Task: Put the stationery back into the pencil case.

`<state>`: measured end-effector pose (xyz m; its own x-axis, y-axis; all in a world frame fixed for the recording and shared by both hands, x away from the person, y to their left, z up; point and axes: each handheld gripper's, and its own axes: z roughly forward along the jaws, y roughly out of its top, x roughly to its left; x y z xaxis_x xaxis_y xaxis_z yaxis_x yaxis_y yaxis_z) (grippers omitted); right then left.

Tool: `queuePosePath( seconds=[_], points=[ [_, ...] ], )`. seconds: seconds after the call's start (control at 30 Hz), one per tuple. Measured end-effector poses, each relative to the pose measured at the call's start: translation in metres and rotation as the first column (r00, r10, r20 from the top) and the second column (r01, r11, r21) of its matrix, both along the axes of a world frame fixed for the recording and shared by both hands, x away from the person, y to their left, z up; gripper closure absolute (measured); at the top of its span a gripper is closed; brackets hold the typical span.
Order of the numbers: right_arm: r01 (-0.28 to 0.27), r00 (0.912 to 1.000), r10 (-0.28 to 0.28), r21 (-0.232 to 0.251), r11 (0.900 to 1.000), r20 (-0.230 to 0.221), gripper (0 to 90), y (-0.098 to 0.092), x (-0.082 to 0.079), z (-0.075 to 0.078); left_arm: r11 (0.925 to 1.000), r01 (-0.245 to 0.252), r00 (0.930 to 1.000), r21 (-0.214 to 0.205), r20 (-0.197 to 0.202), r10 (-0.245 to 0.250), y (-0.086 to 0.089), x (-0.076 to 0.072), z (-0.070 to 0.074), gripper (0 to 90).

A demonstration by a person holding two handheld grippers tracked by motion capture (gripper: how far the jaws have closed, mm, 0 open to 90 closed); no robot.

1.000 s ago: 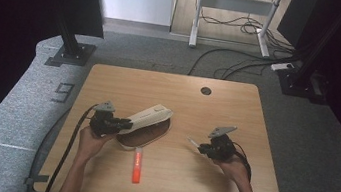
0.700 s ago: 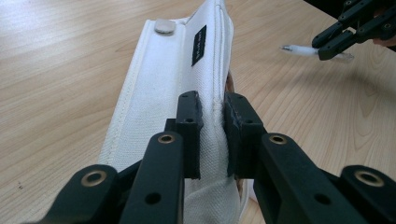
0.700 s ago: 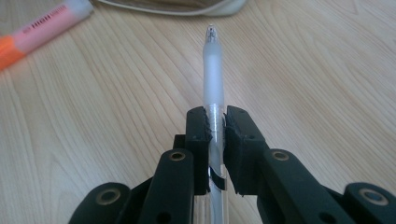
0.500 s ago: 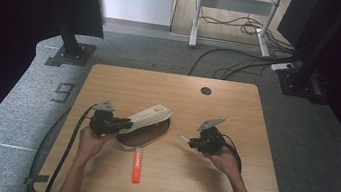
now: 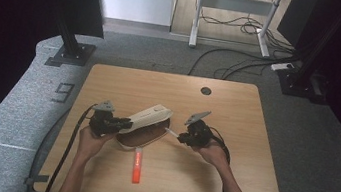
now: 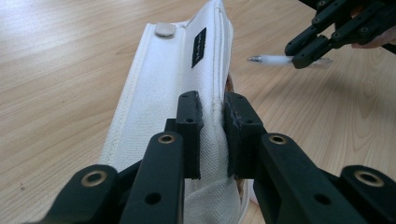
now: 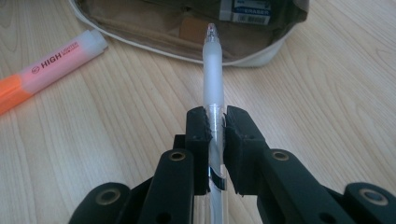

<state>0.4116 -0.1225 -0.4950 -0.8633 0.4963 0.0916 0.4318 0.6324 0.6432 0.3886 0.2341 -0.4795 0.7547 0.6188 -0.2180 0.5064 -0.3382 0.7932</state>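
A white fabric pencil case (image 5: 147,118) lies open at the table's middle, its flap (image 6: 177,74) lifted. My left gripper (image 5: 116,124) (image 6: 212,135) is shut on the flap's edge and holds it up. The brown inside (image 7: 187,23) shows, with an eraser (image 7: 245,9) in it. My right gripper (image 5: 181,139) (image 7: 215,140) is shut on a clear white pen (image 7: 212,74) (image 5: 171,133), whose tip points at the case's open mouth, just short of its rim. An orange highlighter (image 5: 137,164) (image 7: 46,65) lies on the table in front of the case.
The wooden table (image 5: 228,175) has a round cable hole (image 5: 205,90) at the back right. Cables trail from both grippers off the front edge. Dark stands and floor cables surround the table.
My right gripper has carried the pen leftward, toward the open case. The left gripper and the lifted flap have stayed where they were.
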Motion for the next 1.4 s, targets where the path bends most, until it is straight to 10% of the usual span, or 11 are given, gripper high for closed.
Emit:
queuePosePath(
  seconds=[1.4],
  points=[
    [-0.137,0.9905,0.137,-0.075,0.9877,-0.011,78.0,0.109,0.025,-0.012,0.9999,0.012,0.9999,0.005,0.0,-0.012,-0.002,0.0,0.002,77.0]
  ],
)
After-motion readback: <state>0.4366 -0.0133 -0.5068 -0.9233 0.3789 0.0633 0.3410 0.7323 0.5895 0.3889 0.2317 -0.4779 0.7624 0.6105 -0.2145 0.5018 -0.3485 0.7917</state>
